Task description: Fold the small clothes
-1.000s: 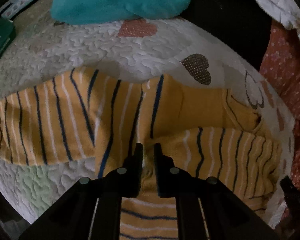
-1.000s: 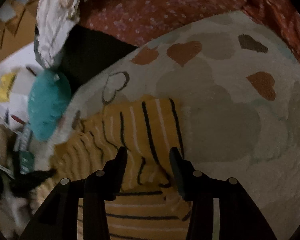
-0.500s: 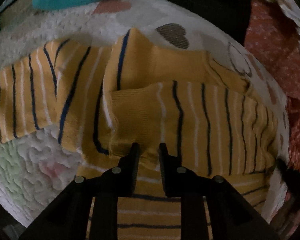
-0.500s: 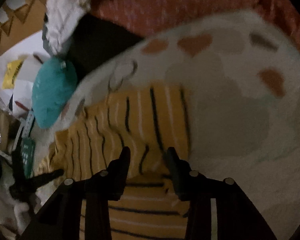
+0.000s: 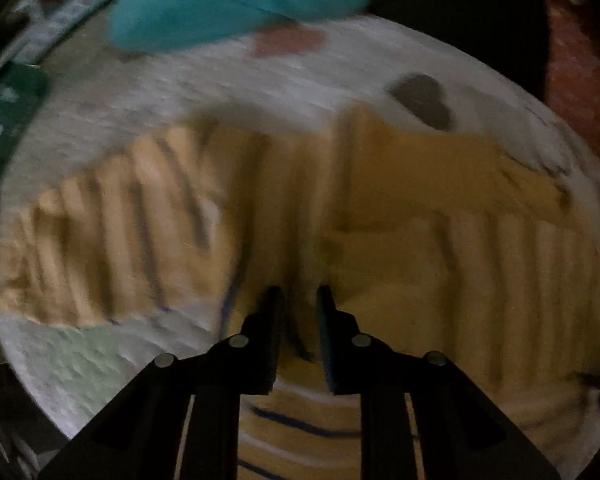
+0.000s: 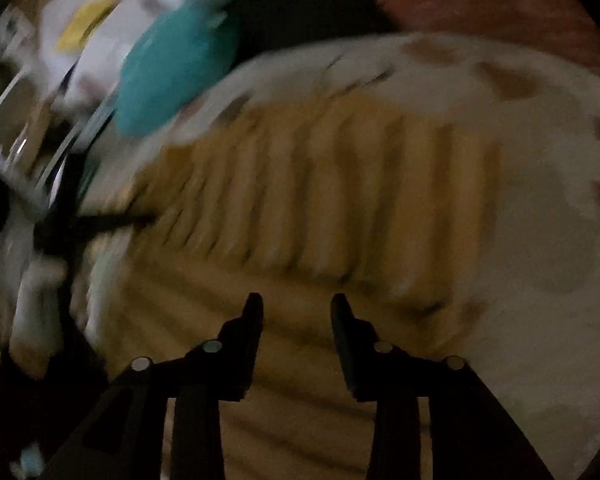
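Note:
A small yellow garment with dark and white stripes (image 5: 400,208) lies on a white quilt with heart prints (image 5: 228,92). One sleeve is folded across its body and the other sleeve (image 5: 112,220) lies spread to the left. My left gripper (image 5: 298,300) hovers over the garment's lower middle with a narrow gap between its fingers and no cloth in it. In the right wrist view the same garment (image 6: 340,188) fills the middle, and my right gripper (image 6: 296,308) is open above its lower part. Both views are blurred.
A teal cloth (image 5: 236,0) lies at the quilt's far edge, also in the right wrist view (image 6: 172,68). A red-brown patterned fabric (image 5: 580,80) lies to the right. A dark green box (image 5: 4,120) sits at the left edge. Papers and clutter (image 6: 80,32) lie beyond the quilt.
My left gripper has let go of the sleeve, opened a little and pulled back. My right gripper has opened wider and swung left. Both views have blurred with motion.

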`<state>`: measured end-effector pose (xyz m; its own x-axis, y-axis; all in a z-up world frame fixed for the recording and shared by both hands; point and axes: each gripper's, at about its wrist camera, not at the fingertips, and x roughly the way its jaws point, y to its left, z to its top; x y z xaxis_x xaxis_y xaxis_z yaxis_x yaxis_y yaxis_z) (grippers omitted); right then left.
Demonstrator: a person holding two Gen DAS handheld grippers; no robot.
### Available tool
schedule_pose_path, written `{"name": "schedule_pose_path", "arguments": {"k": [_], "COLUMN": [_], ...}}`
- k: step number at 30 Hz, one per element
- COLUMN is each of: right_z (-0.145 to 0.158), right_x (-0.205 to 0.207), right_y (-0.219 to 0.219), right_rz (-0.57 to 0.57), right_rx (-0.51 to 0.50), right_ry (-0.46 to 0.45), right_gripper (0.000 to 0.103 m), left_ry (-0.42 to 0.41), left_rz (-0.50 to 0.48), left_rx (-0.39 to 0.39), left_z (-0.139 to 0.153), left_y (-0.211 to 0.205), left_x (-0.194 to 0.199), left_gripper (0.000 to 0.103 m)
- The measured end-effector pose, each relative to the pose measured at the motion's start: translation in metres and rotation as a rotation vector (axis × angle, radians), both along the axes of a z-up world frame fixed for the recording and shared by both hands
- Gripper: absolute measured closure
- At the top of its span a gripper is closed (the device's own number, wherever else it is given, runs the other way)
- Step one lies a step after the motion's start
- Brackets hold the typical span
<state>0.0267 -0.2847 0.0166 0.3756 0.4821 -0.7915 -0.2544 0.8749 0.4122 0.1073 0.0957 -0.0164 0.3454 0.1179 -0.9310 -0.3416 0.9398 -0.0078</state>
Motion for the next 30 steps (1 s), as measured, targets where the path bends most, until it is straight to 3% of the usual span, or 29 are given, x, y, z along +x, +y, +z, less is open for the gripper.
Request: {"name": "schedule_pose_path", "arguments": {"k": [3,7,11,16,19,24,30], "right_z": [-0.005,0.001,0.010,0.005,0.009,0.023,0.018], "right_x": [0.007,0.003,-0.006,-0.015,-0.010,-0.019,-0.049], "right_y": [-0.008,0.020,0.091,0.211,0.258,0.344,0.467], "right_rz": [-0.068,-0.044,0.089,0.214,0.237,0.377,0.590], "right_rx": [0.010,-0.033,-0.038,-0.057,-0.005,-0.044,-0.065], "right_ry": [0.003,-0.041,-0.070,-0.093,-0.066,-0.103,-0.150], "right_gripper": [0.062,0.061,0.051,0.050,0.050,0.047,0.042], "left_ry": [-0.006,-0.082,-0.131,-0.143,-0.168,-0.245,-0.380], "left_rz": [0.054,0.081,0.174,0.292,0.388,0.671,1.002], "left_rx": [-0.108,-0.114,-0.176,-0.269,-0.304,-0.340,-0.290], "left_z": [0.003,0.030,0.048,0.053,0.055,0.055,0.069], "left_y": [0.022,0.042,0.086,0.146,0.187,0.281,0.360], "left_x": [-0.004,-0.018,-0.040,-0.067,-0.087,-0.143,-0.229], "left_gripper": [0.090,0.088,0.082,0.080,0.079,0.079,0.079]}}
